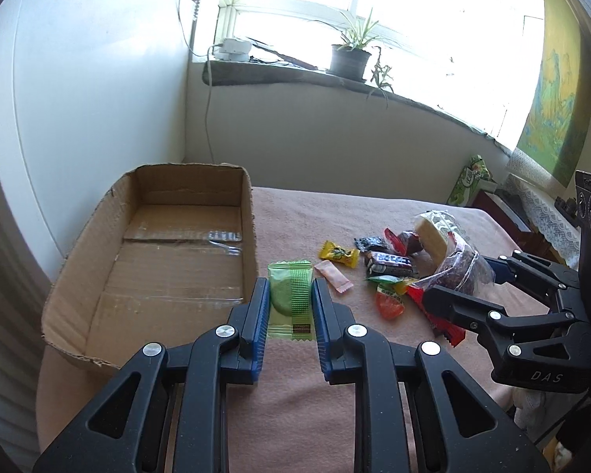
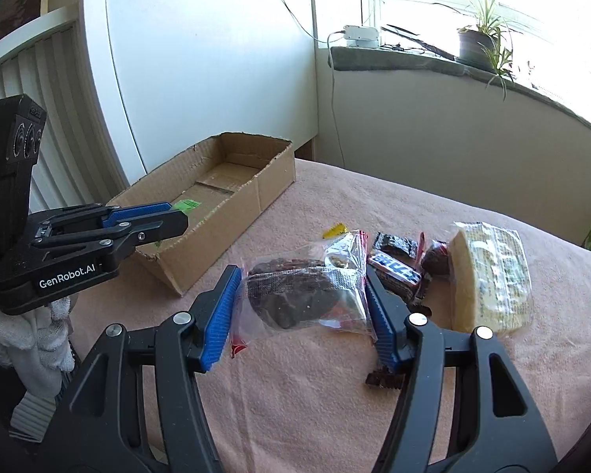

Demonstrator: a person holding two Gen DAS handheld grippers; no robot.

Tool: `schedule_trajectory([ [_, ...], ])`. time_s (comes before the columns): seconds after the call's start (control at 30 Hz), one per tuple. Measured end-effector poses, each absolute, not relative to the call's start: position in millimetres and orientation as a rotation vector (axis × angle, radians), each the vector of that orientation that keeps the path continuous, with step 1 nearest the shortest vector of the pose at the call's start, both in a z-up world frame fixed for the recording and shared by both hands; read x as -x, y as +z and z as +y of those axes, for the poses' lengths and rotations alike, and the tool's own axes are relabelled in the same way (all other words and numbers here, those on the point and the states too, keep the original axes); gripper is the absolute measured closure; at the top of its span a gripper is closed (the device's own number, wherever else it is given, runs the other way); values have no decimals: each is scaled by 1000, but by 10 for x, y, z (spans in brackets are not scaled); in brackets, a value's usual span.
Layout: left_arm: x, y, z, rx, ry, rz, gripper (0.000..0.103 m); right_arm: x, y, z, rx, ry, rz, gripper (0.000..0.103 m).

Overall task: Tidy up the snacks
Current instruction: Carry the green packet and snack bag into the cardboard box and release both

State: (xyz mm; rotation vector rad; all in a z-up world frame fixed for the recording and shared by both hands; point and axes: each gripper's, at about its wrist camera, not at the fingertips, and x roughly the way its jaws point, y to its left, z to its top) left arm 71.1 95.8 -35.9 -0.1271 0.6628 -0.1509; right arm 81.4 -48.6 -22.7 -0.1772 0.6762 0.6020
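Fingers of left gripper (image 1: 287,295) closed on green snack packet (image 1: 289,299), blue pads touching both its sides, packet standing between them above pink-covered desk (image 1: 295,414). Cardboard box (image 1: 153,252) just left of left finger, open top. Right gripper (image 2: 301,295) fingers spread wide around clear bag of dark snacks (image 2: 303,295), one pad on each side; cannot tell if they grip it. Past right finger: chocolate bar (image 2: 394,274), pale wrapped block (image 2: 488,276). Yellow candy (image 1: 339,253) and pink sachet (image 1: 333,276) lie right of left fingers.
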Motion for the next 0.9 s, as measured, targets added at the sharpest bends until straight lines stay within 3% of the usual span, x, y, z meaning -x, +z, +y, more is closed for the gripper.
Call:
schedule_trajectory([
  [0.73,-722,-468,1867,171,23,657,83,-1256,-414,973,271,763,700,40],
  [0.9,-736,-488,1944,181,35,663,83,-1282,-488,1105,294,786,709,35],
])
